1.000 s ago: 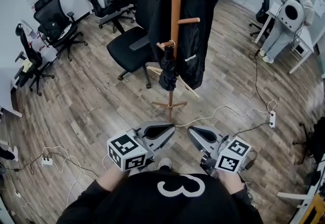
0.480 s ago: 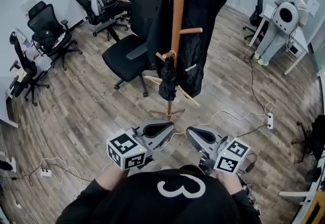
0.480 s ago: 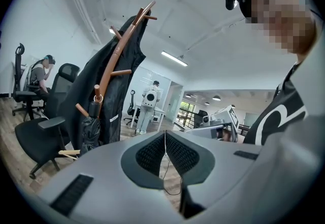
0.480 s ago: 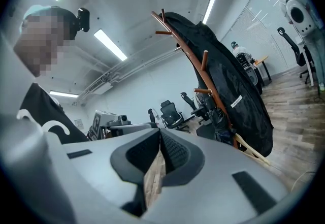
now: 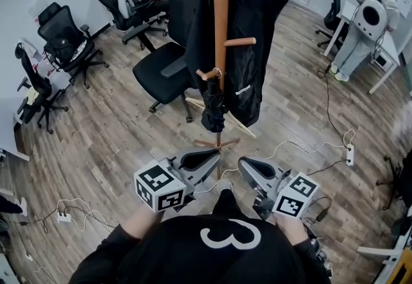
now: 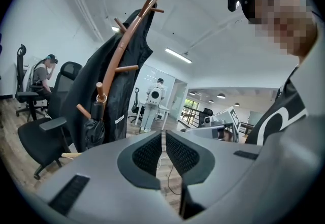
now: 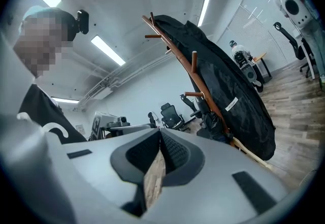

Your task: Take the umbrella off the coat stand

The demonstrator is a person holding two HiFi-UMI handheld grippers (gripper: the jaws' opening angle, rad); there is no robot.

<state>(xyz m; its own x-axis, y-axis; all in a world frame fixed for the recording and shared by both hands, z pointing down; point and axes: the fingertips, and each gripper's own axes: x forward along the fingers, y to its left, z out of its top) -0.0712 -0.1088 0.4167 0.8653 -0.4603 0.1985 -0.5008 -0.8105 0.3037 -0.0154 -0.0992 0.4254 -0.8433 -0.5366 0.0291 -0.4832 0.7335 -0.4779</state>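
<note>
umbrella point(image 5: 213, 102) hangs vertical on coat stand point(image 5: 221, 18) | 12 o'clock of left gripper point(image 5: 212, 163), 11 o'clock of right gripper point(image 5: 246, 168), well apart | left gripper probably nearer | fingers on both together, empty

The grey left gripper point(image 5: 212, 160) and the grey right gripper point(image 5: 244, 165) are now closer to the foot of the tall brown wooden coat stand point(image 5: 221, 18).

Orange-brown wooden coat stand point(image 5: 221, 18); black folded umbrella point(image 5: 213, 105); black hanging coat point(image 5: 257, 31). The wood-plank floor point(image 5: 109, 128) is grey-brown. Grey left claw point(image 5: 214, 160) and grey right claw point(image 5: 243, 164) bear black-and-white square-patterned cubes.
</note>
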